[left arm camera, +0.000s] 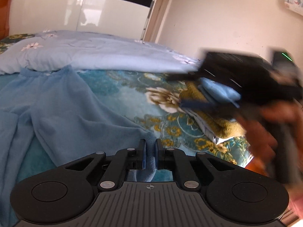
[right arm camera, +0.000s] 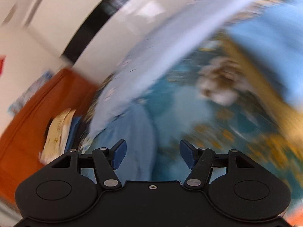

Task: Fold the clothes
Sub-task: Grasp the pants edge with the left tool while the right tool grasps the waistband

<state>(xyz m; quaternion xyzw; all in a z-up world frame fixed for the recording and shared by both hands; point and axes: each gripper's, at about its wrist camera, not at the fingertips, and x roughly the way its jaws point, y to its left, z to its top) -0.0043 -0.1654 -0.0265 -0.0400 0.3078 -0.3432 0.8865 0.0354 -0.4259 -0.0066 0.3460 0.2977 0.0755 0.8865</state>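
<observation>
In the left wrist view, a light blue garment lies spread from nine o'clock toward the centre over a teal floral bedspread. The left gripper at six o'clock is clenched on an edge of that garment, cloth pinched between its pads. At three o'clock the right gripper, blurred, hovers over a stack of folded clothes. In the heavily smeared right wrist view, the right gripper's fingers stand apart, released, with blue cloth below them.
</observation>
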